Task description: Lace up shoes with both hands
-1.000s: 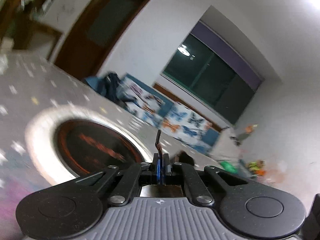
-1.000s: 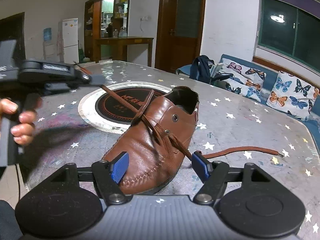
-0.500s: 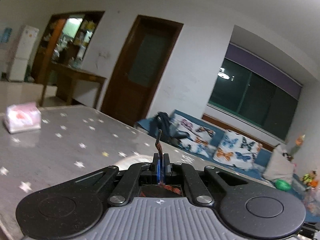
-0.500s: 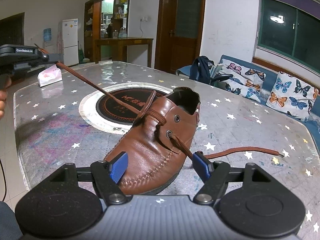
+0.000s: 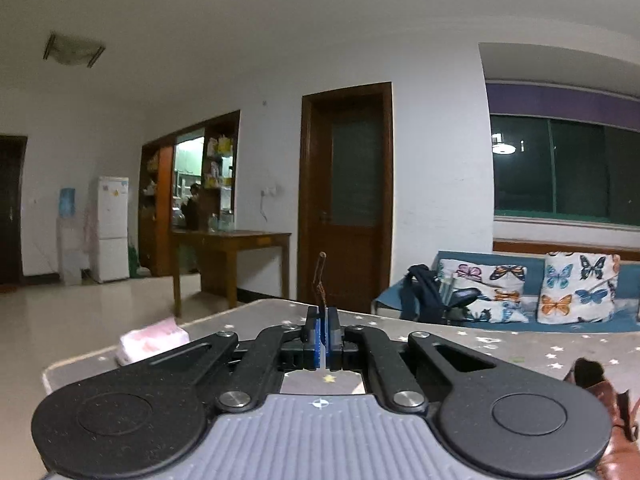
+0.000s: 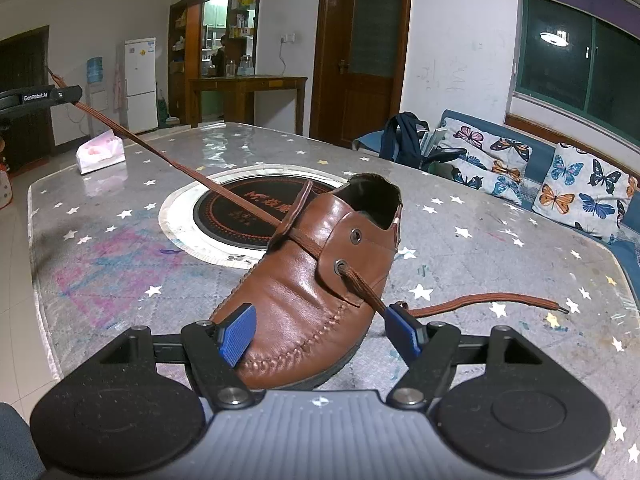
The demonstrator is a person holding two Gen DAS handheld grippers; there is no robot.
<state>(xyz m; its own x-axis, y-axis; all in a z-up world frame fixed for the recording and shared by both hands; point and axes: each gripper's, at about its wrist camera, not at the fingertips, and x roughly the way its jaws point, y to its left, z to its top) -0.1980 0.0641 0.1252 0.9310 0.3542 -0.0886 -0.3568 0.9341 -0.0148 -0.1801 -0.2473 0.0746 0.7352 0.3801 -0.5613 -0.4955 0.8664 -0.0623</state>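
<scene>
white walls, a dark wooden door (image 5: pixel 346 196), a white fridge (image 5: pixel 109 229), butterfly cushions (image 6: pixel 586 194) under a dark window (image 5: pixel 566 170).

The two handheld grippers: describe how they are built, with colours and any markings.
Both the left gripper and the right gripper have matte black linkage arms with silver pivot screws, round black discs at either side, a ribbed grey body bearing a small crosshair mark, and blue ridged finger pads. In the right wrist view the left gripper's side carries white "GenRobot.AI" lettering.

Your right gripper (image 6: pixel 318 330) has black linkage arms, silver screws, blue ribbed pads (image 6: pixel 237 334), and grey ridged housing.
</scene>
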